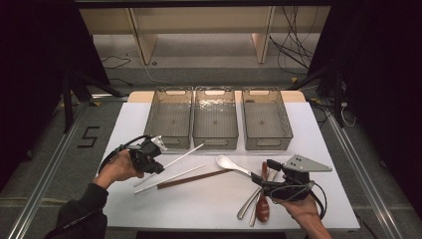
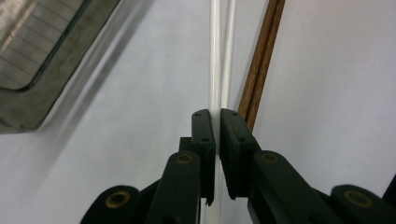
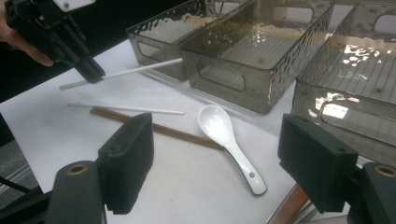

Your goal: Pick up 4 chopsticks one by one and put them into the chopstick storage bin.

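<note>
My left gripper [image 1: 158, 168] is shut on a white chopstick [image 1: 185, 155], holding it slanted above the white table at the left; its jaws [image 2: 217, 125] pinch the stick [image 2: 215, 56] near one end. A second white chopstick [image 1: 171, 178] and a brown pair of chopsticks [image 1: 194, 178] lie on the table below it. A white ceramic spoon [image 1: 230, 164] lies mid-table. My right gripper [image 1: 263, 172] stands open at the right front, its wide jaws [image 3: 217, 140] framing the spoon [image 3: 229, 140] without touching it. The right gripper view also has the left gripper [image 3: 92, 73] with its stick [image 3: 140, 69].
Three clear smoky plastic bins [image 1: 168, 141] [image 1: 215, 141] [image 1: 267, 143] stand side by side at the back of the table. Metal spoons [image 1: 247, 203] and a brown wooden spoon [image 1: 262, 205] lie near the front edge under the right hand.
</note>
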Available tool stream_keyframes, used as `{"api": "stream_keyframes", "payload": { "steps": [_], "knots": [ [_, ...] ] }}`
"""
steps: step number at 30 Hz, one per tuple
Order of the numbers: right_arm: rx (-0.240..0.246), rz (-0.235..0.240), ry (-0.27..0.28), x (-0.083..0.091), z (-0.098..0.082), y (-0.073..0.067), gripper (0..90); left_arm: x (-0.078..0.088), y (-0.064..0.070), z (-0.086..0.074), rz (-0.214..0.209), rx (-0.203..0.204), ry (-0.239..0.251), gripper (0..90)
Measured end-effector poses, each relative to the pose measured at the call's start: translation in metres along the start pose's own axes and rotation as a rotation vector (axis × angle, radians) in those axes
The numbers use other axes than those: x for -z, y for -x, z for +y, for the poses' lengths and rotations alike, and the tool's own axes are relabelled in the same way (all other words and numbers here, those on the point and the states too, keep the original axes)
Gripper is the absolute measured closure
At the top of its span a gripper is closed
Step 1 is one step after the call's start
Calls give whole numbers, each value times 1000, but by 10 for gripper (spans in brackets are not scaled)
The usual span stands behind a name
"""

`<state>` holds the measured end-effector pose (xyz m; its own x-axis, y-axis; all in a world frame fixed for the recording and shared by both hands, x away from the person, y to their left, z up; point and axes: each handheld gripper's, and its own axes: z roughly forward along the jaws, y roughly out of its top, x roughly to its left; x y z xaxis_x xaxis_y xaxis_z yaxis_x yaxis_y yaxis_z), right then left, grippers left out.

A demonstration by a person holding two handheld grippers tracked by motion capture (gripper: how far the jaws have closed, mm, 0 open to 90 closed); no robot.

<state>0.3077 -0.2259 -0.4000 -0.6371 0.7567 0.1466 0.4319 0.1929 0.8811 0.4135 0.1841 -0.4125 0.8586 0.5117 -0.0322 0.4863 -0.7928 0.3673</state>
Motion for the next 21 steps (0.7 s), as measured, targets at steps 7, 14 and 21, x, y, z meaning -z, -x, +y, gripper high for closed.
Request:
{"api": "stream_keyframes", "payload": {
  "steps": [7, 14, 21],
  "knots": [
    [-2, 1, 2, 0, 0, 0, 278, 13, -1, 4, 7, 46, 101, 839],
    [-10, -4, 1, 1, 0, 1, 278, 23, -4, 11, 1, 71, 153, 840],
    [-9, -4, 3, 1, -1, 1, 278, 31, -13, 19, 29, 122, 200, 840]
  ]
}}
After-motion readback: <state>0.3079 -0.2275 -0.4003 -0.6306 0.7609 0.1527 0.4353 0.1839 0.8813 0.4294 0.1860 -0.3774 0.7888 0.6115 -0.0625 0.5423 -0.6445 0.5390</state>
